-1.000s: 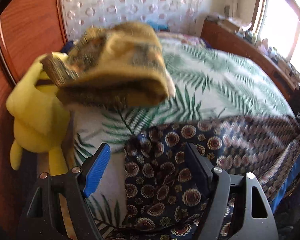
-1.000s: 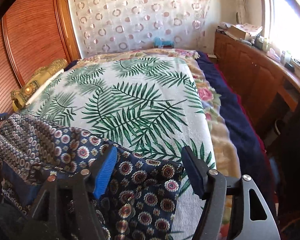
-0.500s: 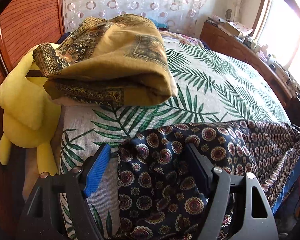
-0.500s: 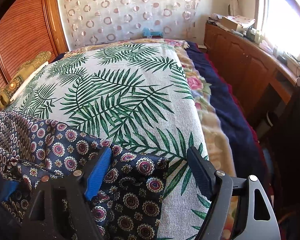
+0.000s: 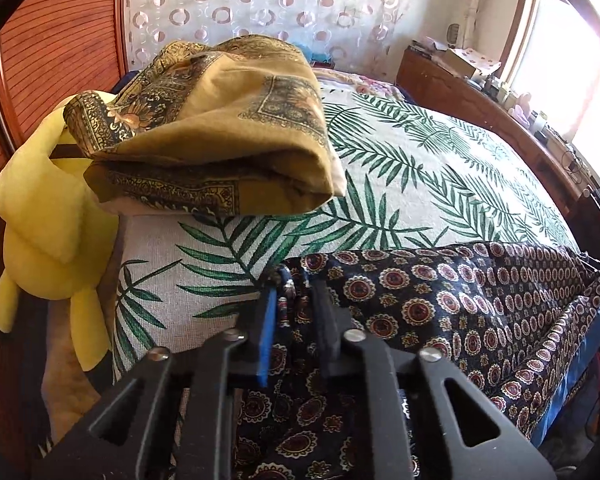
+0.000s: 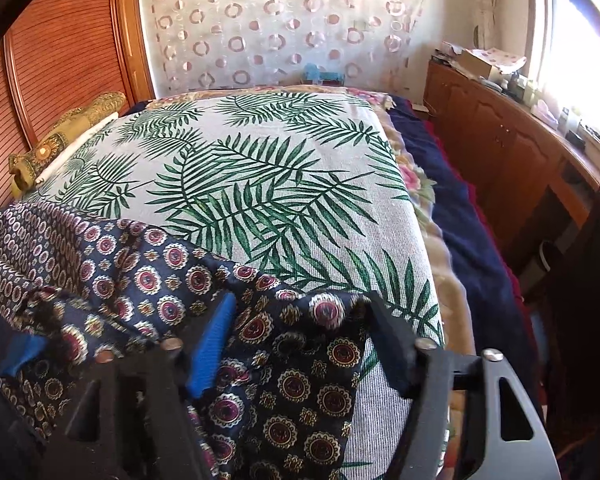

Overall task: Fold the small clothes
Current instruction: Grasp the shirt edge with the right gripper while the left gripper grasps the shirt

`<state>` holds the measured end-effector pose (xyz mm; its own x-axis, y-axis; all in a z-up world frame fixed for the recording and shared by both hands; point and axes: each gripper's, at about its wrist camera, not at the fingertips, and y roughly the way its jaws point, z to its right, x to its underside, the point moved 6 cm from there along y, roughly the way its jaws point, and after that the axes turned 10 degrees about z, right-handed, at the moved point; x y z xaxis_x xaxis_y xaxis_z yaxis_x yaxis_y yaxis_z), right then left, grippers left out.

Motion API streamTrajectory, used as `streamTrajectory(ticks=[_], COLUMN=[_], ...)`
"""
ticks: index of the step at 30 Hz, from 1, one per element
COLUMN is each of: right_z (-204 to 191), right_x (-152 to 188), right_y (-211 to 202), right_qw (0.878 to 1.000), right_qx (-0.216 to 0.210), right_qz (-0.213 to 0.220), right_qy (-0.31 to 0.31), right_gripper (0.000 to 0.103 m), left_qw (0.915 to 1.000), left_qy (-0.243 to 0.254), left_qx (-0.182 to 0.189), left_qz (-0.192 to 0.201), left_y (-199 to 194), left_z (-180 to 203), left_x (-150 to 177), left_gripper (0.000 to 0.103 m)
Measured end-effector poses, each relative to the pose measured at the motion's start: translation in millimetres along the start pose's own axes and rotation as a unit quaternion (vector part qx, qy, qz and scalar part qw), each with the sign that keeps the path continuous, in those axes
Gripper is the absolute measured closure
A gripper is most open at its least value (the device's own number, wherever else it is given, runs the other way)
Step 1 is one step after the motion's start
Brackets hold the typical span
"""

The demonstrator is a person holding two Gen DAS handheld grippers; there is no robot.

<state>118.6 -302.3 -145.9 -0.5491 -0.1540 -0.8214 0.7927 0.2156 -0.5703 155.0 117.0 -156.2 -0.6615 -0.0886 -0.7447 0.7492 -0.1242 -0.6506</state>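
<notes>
A navy cloth with round medallion print lies along the near edge of the bed; it also shows in the right wrist view. My left gripper is shut on the cloth's left corner, a fold pinched between its fingers. My right gripper is open, its fingers astride the cloth's right corner, which bunches up between them. A folded mustard-yellow patterned cloth lies further back on the left of the bed.
The bed has a white cover with green palm leaves. A yellow plush toy hangs at the bed's left side by the wooden headboard. A wooden cabinet runs along the right under the window.
My left gripper has closed on the navy cloth's left corner. My right gripper has narrowed slightly and the cloth's right corner has risen between its fingers.
</notes>
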Motion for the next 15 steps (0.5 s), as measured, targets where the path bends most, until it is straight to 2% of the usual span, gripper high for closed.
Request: streamTrajectory(ticks=[1,2,4,8,15], right_z=[-1,-2,-6,-13,-5], right_x=[0,1,2,2,-47], right_y=[-1,-2,-5,-9,-65], right_qw=[1.000,1.000,1.000,0.999,0.995], right_qx=[-0.004,-0.007,-0.021,-0.032,-0.027], right_qz=[0.001,0.001,-0.001,0.002,0.097], right_qy=[-0.001,-0.002,-0.003,-0.001,-0.005], right_gripper=[0.057,0.063,0.088,0.094,0.096], left_qw=[1.0000,1.0000,0.9999,0.9985,0.9872], left_qy=[0.001,0.003,0.005,0.006,0.013], left_qx=[-0.002,-0.004,-0.001,0.012,0.037], left_qz=[0.002,0.004,0.015,0.054,0.154], left_y=[-1,-2,-9,-36,-112], left_z=[0,1,5,18,43], left_x=[0,0,-2,-13,-62], left_gripper=[0.094,0.096,0.098,0.098,0.099])
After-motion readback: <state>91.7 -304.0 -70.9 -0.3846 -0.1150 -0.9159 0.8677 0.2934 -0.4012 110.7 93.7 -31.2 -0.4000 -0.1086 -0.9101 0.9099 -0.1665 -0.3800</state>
